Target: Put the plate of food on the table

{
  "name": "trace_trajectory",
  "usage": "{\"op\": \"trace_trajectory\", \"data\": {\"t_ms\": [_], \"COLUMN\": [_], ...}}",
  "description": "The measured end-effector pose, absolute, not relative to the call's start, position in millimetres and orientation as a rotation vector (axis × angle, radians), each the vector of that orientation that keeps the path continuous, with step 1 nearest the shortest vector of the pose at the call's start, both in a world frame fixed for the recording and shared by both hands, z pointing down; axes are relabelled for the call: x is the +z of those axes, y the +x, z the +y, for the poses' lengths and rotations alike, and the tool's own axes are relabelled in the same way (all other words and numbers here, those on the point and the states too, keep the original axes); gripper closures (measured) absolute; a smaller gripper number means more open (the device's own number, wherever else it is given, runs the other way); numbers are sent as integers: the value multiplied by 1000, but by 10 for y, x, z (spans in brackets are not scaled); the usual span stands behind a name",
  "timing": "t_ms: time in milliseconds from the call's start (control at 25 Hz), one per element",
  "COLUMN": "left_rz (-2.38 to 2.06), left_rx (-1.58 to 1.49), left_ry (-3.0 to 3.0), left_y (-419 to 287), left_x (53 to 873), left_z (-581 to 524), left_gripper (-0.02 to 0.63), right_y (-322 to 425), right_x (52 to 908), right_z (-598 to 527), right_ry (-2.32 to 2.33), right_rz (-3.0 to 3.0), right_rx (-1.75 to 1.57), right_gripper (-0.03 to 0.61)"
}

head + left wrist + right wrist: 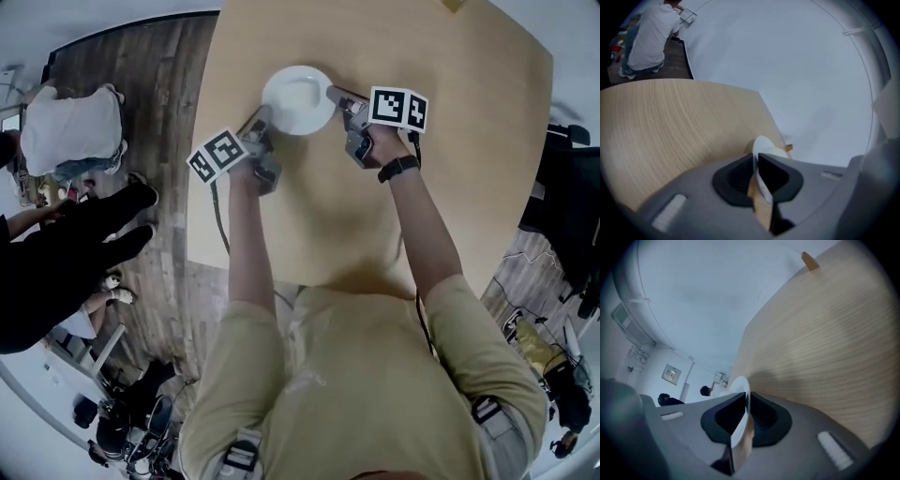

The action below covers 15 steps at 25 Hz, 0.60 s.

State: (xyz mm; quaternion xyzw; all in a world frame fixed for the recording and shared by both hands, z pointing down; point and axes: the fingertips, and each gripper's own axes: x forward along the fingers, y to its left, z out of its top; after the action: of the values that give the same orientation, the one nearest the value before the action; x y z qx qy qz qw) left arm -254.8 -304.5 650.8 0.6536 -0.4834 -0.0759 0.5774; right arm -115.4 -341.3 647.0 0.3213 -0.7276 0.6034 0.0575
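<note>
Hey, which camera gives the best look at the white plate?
The head view: it looks straight down on the whole round plate resting on the table. The left gripper view and the right gripper view each catch only a thin slice of its rim, edge-on between the jaws, with the rest hidden.

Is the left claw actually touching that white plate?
Cannot tell. In the left gripper view the plate rim stands between the jaws of the left gripper, close against one, with a sliver of table showing beside it.
</note>
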Motion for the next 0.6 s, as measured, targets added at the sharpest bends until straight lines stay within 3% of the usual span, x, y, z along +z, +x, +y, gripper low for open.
{"op": "trace_trajectory", "data": {"t_ms": [600], "left_rz": [-1342], "left_rx": [252], "left_ry": [1546], "left_y": [-2497], "left_x": [6825], "left_z": [-3224], "left_gripper": [552], "right_y": [-1201], "right_x": [6786], "right_z": [-3649], "right_ry": [1123], "right_rz": [-2005], "right_rx": [1147], "right_gripper": [509]}}
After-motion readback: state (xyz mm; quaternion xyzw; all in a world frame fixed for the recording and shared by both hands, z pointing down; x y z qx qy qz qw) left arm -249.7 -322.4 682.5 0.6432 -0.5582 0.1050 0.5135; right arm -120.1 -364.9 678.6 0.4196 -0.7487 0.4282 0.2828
